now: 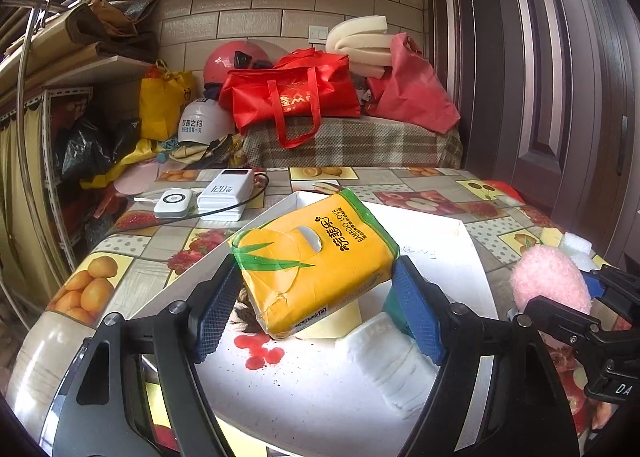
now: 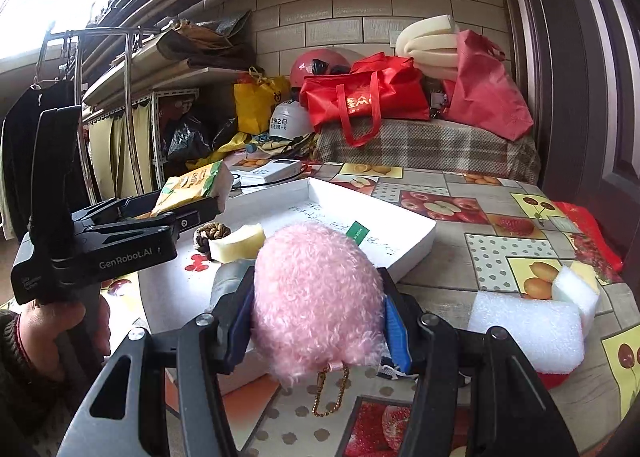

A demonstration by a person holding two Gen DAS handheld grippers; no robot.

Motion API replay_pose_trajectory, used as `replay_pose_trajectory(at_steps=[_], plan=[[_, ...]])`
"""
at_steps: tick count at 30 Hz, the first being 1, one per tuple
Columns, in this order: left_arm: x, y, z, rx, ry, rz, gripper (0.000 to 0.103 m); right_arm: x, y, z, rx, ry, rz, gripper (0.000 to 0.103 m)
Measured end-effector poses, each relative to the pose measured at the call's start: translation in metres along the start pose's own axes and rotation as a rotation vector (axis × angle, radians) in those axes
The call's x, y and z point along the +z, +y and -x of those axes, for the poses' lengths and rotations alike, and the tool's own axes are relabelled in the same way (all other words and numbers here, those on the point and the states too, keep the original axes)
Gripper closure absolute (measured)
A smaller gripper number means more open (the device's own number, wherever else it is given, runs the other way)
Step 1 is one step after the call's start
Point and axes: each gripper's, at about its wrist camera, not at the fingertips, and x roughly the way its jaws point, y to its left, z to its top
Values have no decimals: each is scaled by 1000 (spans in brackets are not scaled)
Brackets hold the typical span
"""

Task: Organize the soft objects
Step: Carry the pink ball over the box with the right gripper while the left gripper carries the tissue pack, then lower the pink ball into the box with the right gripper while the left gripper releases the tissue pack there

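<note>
My left gripper [image 1: 316, 297] clamps the tissue pack [image 1: 316, 261] over the white tray [image 1: 448, 241], centre frame; right gripper [image 2: 318, 321] squeezes the pink plush [image 2: 316, 297], tray beyond, upper left.

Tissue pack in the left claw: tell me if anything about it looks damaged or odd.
The yellow tissue pack is held tilted over the white tray by the left claw. Its plastic wrapper is torn and creased near the green leaf print, with ragged edges across the front.

We see two power banks [image 1: 226, 194] on the fruit-print tablecloth [image 1: 420, 181], red bags [image 1: 292, 93] and helmets [image 1: 204, 121] behind.
</note>
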Motion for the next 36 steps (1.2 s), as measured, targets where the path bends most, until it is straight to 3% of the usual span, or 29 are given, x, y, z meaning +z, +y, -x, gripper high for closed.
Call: replay_pose_trajectory(at_steps=[8, 14, 24, 25, 27, 29, 32, 36], plan=[[8, 17, -20, 16, 17, 58, 26, 19, -10, -52, -50, 45, -120, 47], [10, 20, -26, 9, 35, 63, 26, 29, -5, -81, -81, 84, -120, 47], [11, 21, -31, 22, 53, 73, 24, 30, -3, -90, -101, 122, -108, 44], [11, 21, -30, 28, 49, 72, 24, 31, -2, -91, -97, 125, -103, 40], [11, 20, -27, 50, 34, 75, 22, 31, 0, -91, -96, 125, -91, 18], [10, 22, -22, 72, 6, 86, 17, 32, 0, -91, -109, 121, -89, 3], [10, 21, -16, 88, -24, 84, 0, 33, 2, -87, -113, 96, -79, 0], [9, 19, -10, 107, -55, 68, 0, 33, 10, -81, -123, 61, -36, 0]])
